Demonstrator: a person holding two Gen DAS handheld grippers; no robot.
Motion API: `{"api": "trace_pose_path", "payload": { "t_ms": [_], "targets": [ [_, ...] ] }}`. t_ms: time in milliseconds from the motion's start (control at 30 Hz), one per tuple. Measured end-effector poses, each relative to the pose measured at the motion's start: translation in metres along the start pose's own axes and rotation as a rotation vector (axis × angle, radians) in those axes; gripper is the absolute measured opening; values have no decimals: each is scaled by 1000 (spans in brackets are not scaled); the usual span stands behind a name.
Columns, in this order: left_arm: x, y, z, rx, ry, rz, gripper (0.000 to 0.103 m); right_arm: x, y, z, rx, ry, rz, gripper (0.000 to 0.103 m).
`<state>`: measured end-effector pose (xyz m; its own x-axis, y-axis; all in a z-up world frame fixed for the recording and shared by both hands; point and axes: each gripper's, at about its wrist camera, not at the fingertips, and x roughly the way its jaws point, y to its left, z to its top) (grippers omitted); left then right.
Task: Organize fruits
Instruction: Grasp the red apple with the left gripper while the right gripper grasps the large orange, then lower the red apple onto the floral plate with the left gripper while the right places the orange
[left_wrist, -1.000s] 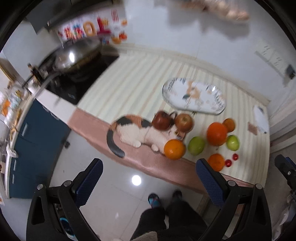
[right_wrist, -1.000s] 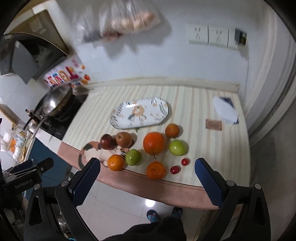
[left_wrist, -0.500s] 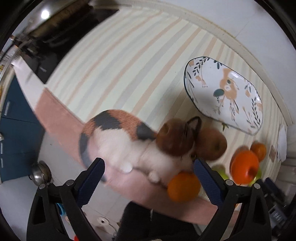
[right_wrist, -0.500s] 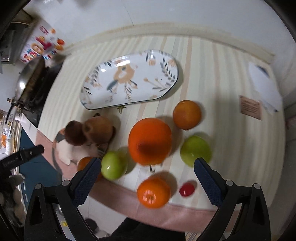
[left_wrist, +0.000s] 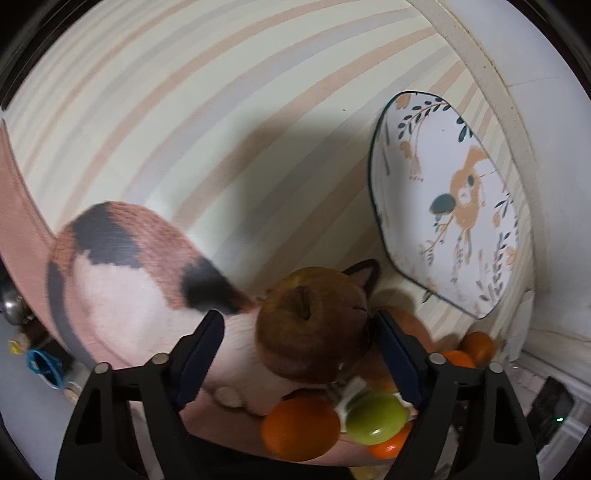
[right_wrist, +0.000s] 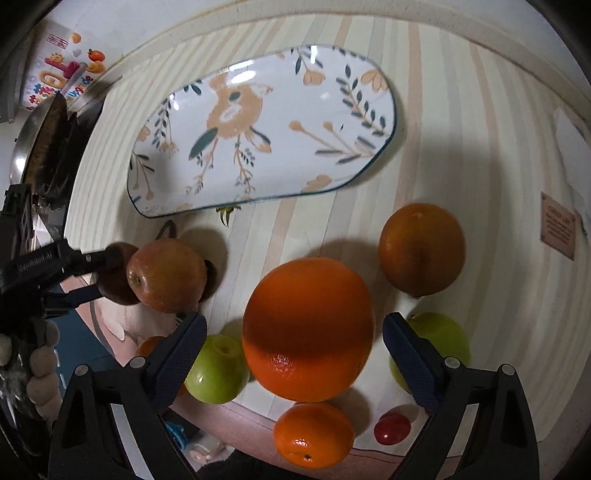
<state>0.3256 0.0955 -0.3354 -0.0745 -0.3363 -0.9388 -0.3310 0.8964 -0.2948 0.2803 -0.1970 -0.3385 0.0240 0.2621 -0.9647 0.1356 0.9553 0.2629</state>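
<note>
Left claw (left_wrist: 295, 328) has just been closing and now straddles the dark red apple (left_wrist: 312, 325). Right pad looks to be at the skin, left pad has a visible gap, so no grip yet. Right claw (right_wrist: 293, 332) is wide, narrowing a little, with the big orange (right_wrist: 308, 328) between its pads and clear air on both sides.

Both fruits sit on the striped counter (right_wrist: 461, 147), near its front edge, the apple on a cat-shaped mat (left_wrist: 122, 288). Empty oval plate (right_wrist: 258, 133) lies just behind them.

Handling guess: apple firm, smooth, moderately heavy, bruises if crushed. Take it across the widest part, stem up. Orange is heavier, with a dimpled rind that grips well. It nearly fills the claw, so centre it.

Hard to make out: a second reddish apple (right_wrist: 166, 275) touches the first and may roll when that one lifts. Small orange (left_wrist: 301, 428) and green apple (left_wrist: 375, 417) are partly hidden under the left claw. Contact points under both fruits are hidden.
</note>
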Motion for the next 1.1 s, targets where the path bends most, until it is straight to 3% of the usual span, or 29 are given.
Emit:
{"api": "trace_pose_path", "payload": {
  "t_ms": [100,167,233,300,567,833,967,1100],
  "targets": [
    [3,-1,1,-23,7,-59,63,9,2,1,-7,14,-13,97],
    [1,-6,1,-19,-4,-44,63,16,2,2,-10,25,-17,95],
    [1,-12,-2,-5,-21,-22,63,20,0,0,-14,36,-30,85],
    [2,-15,-4,5,-36,3,63,23,-2,-2,-19,36,-32,82],
    [-4,-18,-15,33,-99,92,62,19,1,-14,-52,13,-47,81],
    [-49,-46,-23,111,-203,88,62,-4,9,-13,-44,-16,22,80],
    [-68,-76,-6,170,-221,62,62,-36,15,1,-44,-66,85,80],
    [-56,-109,28,199,-196,57,62,-56,23,38,-64,-123,104,80]
  ]
}}
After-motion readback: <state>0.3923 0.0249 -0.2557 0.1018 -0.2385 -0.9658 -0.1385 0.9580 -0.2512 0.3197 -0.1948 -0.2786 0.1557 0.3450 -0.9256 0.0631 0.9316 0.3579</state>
